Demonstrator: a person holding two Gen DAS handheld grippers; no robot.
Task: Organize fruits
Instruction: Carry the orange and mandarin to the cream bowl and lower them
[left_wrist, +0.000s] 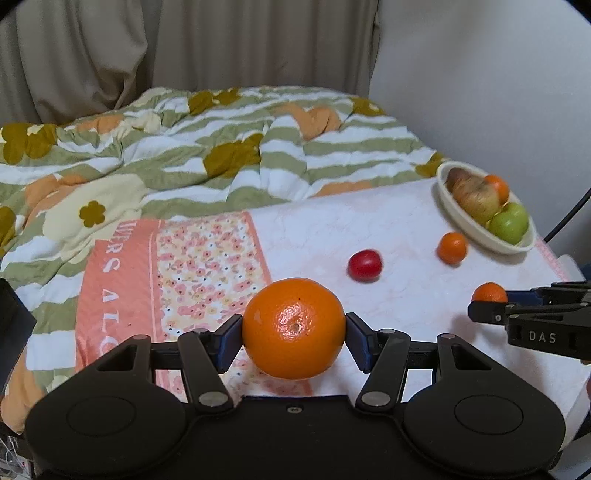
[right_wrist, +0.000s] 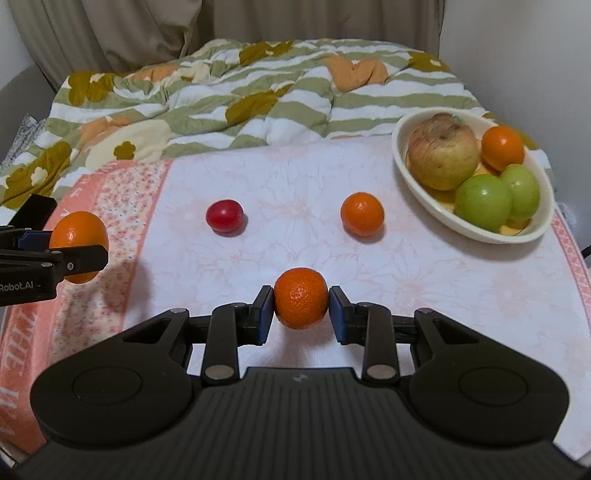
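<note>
Holding one fruit in each gripper, both clear of the bed's pink-and-white cover (right_wrist: 295, 177). Left gripper (left_wrist: 294, 334): jaws part-way apart, clamped on opposite sides of a big orange (left_wrist: 294, 328), stem scar turned toward the camera; gripped across the widest part, likely so the round skin could not squirt out. Right gripper (right_wrist: 301, 299): jaws drawn in close, pinching a small mandarin (right_wrist: 301, 297) at its middle; shadow on the cover beneath it suggested it was lifted, not resting. Pointed both grippers steeply down, fruit carried ahead of the fingers.

Noted a cream bowl (right_wrist: 402, 162) at the far right of the cover, near the edge, already loaded: a blotchy yellowish apple (right_wrist: 443, 155), two green apples (right_wrist: 484, 203), one small orange (right_wrist: 502, 147) at the back. Judged this to be the collecting place, hence the two held fruits as probably bound for it.

Left loose on the cover: a red fruit (right_wrist: 224, 216) toward the middle, a second mandarin (right_wrist: 362, 213) nearer the bowl, well apart from each other. Room in the bowl looked tight; front-left of the apples seemed the only free spot. Rumpled striped quilt (right_wrist: 258, 92) bunched behind, out of the working area.

Judged task roughly half done: four in, two in hand, two waiting.
</note>
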